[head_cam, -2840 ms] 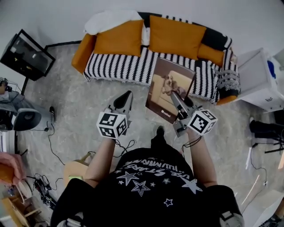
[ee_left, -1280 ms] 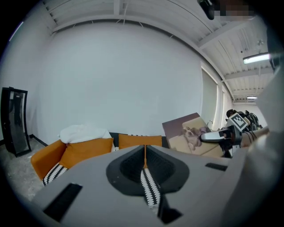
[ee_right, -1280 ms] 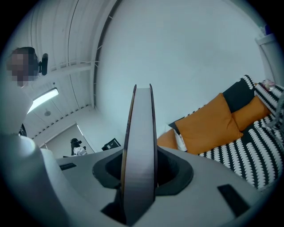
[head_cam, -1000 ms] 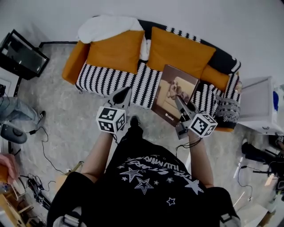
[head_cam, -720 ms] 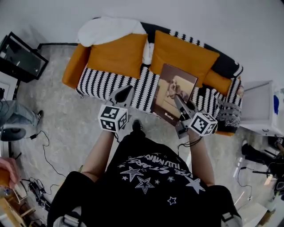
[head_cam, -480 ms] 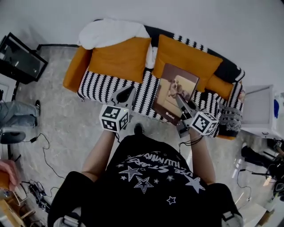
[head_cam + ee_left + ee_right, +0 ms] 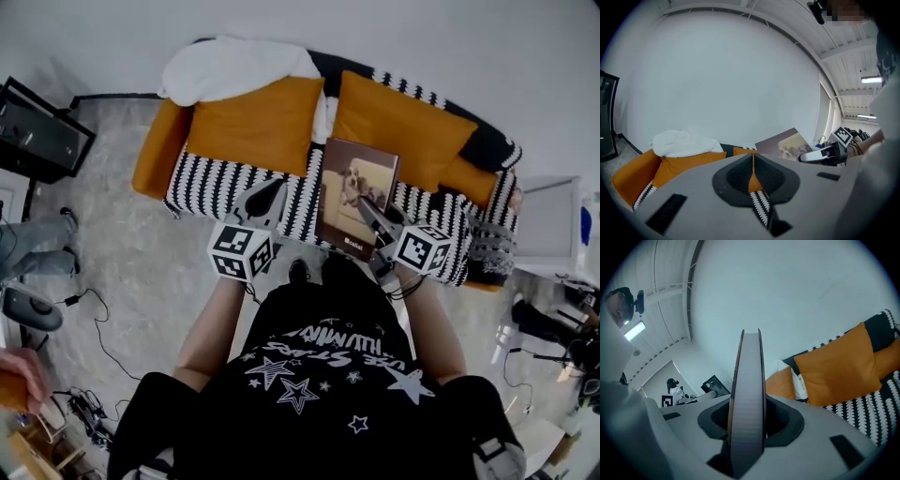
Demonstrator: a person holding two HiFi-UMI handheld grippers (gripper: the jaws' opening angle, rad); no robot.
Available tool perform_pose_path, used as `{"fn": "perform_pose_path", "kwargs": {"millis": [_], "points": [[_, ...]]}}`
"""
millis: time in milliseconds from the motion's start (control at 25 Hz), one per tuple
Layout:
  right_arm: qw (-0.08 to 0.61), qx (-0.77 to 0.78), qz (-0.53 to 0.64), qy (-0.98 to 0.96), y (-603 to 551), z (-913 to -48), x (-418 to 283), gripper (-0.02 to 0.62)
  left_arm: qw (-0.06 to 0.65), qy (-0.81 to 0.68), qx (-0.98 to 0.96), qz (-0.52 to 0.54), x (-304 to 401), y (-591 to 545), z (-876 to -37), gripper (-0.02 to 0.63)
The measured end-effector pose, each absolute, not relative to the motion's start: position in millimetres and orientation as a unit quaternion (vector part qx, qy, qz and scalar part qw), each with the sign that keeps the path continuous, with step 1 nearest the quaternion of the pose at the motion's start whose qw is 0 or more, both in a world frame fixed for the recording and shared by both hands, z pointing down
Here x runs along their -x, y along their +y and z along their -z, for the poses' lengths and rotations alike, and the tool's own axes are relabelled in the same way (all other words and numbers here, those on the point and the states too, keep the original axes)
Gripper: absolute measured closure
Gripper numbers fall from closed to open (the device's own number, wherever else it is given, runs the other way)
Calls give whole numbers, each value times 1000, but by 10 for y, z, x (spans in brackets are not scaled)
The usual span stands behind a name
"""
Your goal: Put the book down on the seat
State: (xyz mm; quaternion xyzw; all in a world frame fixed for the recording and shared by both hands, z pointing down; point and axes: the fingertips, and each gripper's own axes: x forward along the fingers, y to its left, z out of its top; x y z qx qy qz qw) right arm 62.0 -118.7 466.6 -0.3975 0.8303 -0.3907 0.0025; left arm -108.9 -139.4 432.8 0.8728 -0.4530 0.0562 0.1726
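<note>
One book (image 7: 356,195), with a dog photograph on its cover, is being gripped by the right gripper (image 7: 368,211). The jaws are being pressed against its two faces near a lower corner. In the right gripper view its page edge is being shown rising upright from between the jaws.

One left gripper (image 7: 265,199) is being carried with its jaws together and nothing between them. Only a thin slit is being left, and sofa fabric is being glimpsed through it. This tool is being held to the left of the right gripper, and the book is well clear of its tips.

One striped seat (image 7: 234,183) of a sofa is being faced by both tools, ahead of and below their jaw tips. Two orange back cushions (image 7: 255,122) are being propped beyond the seat, farther ahead of the jaws. One white blanket (image 7: 225,67) is being draped over the backrest, ahead of the left gripper.

Progress, as judged: the grasp and the carry to the sofa front appear done. The book is being held above the seat and is not seen touching it. What is being left to do is to lower the book, lay it on the striped seat and open the right jaws. No part appears to be needed from the left gripper.
</note>
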Motion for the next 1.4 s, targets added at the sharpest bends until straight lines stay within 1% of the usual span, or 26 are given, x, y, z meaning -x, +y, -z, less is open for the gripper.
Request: {"fn": "perform_pose_path", "kwargs": {"millis": [240,680,880,1040,1400], "points": [[-28,377,399,835,-1525,-4926,-506,443,194,-480,-853,-71,1208,-1516,-4530,589],[-67,348,437,827,-2233,-5651,-572,443,219,-503,-826,-127,1034,-2003,-4963,589],[-84,344,452,819,-2550,-6025,-723,443,225,-522,-807,-159,861,-2312,-5342,589],[-111,334,454,819,-2739,-6298,-816,443,234,-537,-795,-158,740,-2539,-5550,589],[-143,347,483,791,-3016,-7159,-810,443,270,-553,-767,-179,707,-2769,-6216,589]]}}
